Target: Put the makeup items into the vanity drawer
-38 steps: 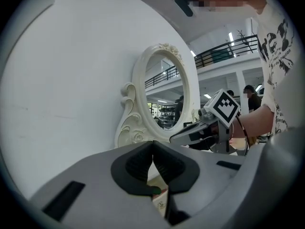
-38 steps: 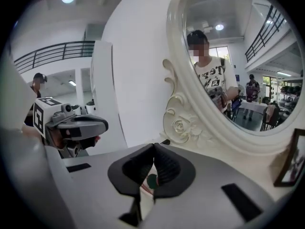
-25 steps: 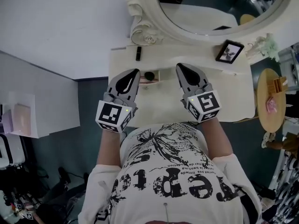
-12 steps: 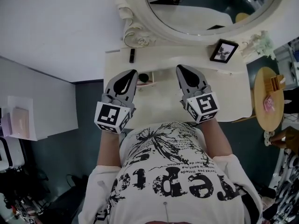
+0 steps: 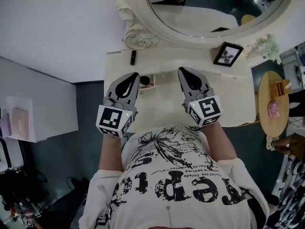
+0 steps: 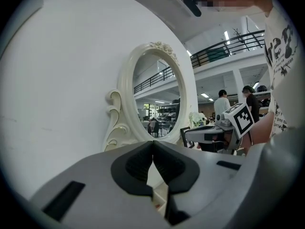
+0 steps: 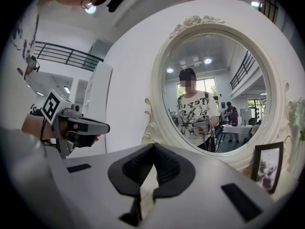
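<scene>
Hardly anything has shifted over the last second: both grippers hold nearly the same spots, while the head view has drifted so that desk and mirror sit a touch further left. Nearest, at 6 o'clock, is the person's printed shirt (image 5: pixel 167 185). Ahead of it the left gripper (image 5: pixel 135 75) and right gripper (image 5: pixel 182 71) point side by side toward 12 o'clock over the cream desk (image 5: pixel 162 106), each with its jaws pressed together and nothing between them. Just at 3 o'clock of the left gripper's tip a small drawer (image 5: pixel 151 81) stands pulled out of the raised back shelf, and what looks like a dark round item (image 5: pixel 144 80) sits in it, half hidden by the gripper. Further off, at 12 o'clock of the left gripper, a slim black tube (image 5: pixel 133 57) lies on the shelf top, near the drawer but outside it. A picture frame (image 5: pixel 227 54) stands at 2 o'clock of the right gripper, and the oval mirror (image 5: pixel 214 8) rises behind. The work seems to be between picks: with the drawer open, the tube looks like the next item, which calls for parting the left jaws, reaching forward and closing across its narrow body
</scene>
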A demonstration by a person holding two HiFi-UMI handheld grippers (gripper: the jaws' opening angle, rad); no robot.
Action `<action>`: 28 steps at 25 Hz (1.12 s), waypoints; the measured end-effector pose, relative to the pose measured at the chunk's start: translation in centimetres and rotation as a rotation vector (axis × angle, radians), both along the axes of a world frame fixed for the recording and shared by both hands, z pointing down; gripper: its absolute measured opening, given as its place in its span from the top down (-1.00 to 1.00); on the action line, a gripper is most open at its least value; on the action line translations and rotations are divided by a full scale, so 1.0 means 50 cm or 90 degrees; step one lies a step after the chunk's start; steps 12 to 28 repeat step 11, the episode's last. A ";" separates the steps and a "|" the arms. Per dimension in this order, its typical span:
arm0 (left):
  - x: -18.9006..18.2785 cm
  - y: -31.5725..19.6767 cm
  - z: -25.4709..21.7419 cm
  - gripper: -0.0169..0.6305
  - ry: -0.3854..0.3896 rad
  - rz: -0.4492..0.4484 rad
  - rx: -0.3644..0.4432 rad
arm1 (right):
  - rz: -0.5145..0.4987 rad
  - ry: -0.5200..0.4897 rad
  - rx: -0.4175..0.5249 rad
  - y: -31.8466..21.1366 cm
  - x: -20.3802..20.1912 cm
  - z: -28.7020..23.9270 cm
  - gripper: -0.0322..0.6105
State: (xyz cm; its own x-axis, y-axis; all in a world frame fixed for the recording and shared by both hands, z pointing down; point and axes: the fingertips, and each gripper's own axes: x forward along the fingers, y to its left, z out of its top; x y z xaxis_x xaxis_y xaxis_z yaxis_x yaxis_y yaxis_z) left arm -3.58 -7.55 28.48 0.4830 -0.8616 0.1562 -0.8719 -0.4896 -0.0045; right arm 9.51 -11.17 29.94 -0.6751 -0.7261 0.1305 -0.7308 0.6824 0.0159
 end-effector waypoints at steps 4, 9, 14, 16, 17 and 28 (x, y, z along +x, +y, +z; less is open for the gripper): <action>0.002 -0.005 0.005 0.91 0.004 -0.002 -0.012 | -0.003 -0.003 -0.004 -0.010 0.000 -0.005 0.86; -0.002 -0.017 0.010 0.91 0.012 -0.005 -0.022 | -0.010 0.001 -0.007 -0.020 -0.007 -0.003 0.86; -0.005 -0.021 0.010 0.91 0.015 -0.007 -0.023 | -0.013 0.002 -0.008 -0.022 -0.009 -0.003 0.86; -0.005 -0.021 0.010 0.91 0.015 -0.007 -0.023 | -0.013 0.002 -0.008 -0.022 -0.009 -0.003 0.86; -0.005 -0.021 0.010 0.91 0.015 -0.007 -0.023 | -0.013 0.002 -0.008 -0.022 -0.009 -0.003 0.86; -0.005 -0.021 0.010 0.91 0.015 -0.007 -0.023 | -0.013 0.002 -0.008 -0.022 -0.009 -0.003 0.86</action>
